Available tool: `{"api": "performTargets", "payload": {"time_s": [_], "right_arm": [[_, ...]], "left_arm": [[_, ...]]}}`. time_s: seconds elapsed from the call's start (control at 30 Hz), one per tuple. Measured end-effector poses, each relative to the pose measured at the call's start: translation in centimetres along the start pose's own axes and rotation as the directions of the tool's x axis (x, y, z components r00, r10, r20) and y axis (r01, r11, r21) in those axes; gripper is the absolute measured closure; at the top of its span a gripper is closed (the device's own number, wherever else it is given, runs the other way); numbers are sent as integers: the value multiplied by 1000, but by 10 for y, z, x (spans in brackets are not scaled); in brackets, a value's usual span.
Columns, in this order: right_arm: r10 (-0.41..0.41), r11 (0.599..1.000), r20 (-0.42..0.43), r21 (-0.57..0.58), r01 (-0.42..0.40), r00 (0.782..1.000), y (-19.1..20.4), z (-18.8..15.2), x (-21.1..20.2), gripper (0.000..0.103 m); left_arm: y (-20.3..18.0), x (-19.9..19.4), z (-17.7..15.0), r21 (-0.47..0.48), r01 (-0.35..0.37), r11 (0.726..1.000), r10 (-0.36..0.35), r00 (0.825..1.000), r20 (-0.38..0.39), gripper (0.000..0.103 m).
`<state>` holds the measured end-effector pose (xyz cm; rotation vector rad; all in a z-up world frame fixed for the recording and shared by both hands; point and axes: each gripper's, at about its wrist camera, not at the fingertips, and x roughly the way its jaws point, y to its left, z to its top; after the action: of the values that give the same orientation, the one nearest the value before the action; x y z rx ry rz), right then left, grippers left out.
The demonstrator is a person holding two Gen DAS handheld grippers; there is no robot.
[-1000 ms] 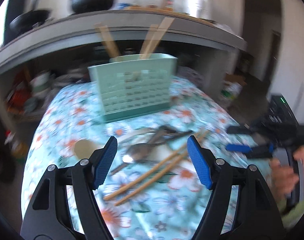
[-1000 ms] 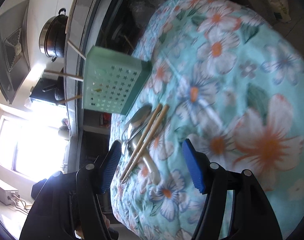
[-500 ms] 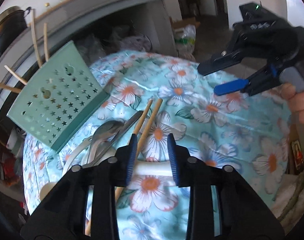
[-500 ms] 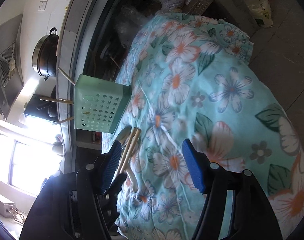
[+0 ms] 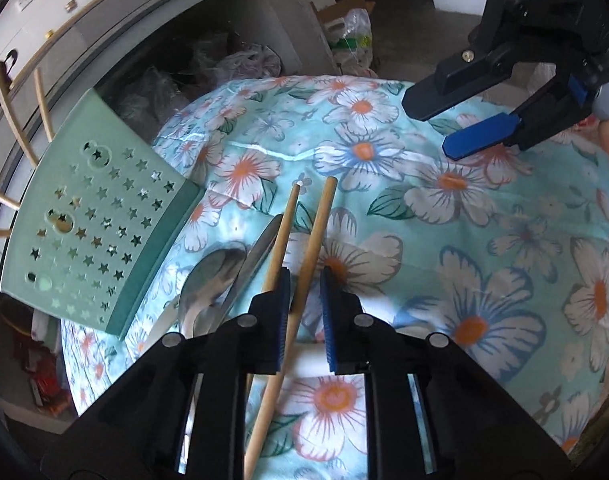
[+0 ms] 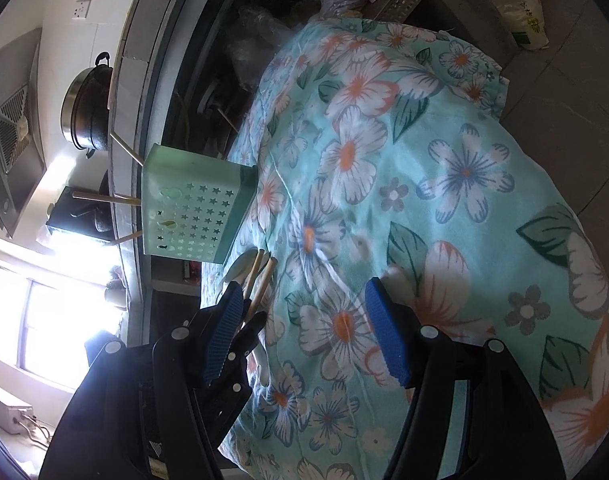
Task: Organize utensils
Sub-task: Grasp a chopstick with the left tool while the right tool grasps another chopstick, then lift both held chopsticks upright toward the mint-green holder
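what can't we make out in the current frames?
- Left tongs: one chopstick runs between the pads, which have just been closing; actual contact unclear, left wrist view.
- Second chopstick: lower part hidden behind the left tongs' finger.
- Spoon: handle hidden by the tongs' body.
- Holder: inside unseen, only the perforated wall shows.
- Right tongs: open, nothing between them; the utensils are mostly hidden behind their pad in the right wrist view.

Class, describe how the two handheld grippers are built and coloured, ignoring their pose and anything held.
Both the left gripper and right gripper have black plastic frames with silver pivot screws and ribbed blue pads on the fingers. No cables or sleeves show.
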<state>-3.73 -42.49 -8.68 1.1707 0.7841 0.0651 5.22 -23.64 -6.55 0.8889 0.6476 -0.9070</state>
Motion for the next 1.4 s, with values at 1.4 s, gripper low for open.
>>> {"api": "performTargets", "payload": {"time_s": [1.4], "right_arm": [[110,992,-110,-50,-116,988,56,-17,50,40]], "left_arm": [[180,-138,-117,-889,218,404,96,956,278,98]]}}
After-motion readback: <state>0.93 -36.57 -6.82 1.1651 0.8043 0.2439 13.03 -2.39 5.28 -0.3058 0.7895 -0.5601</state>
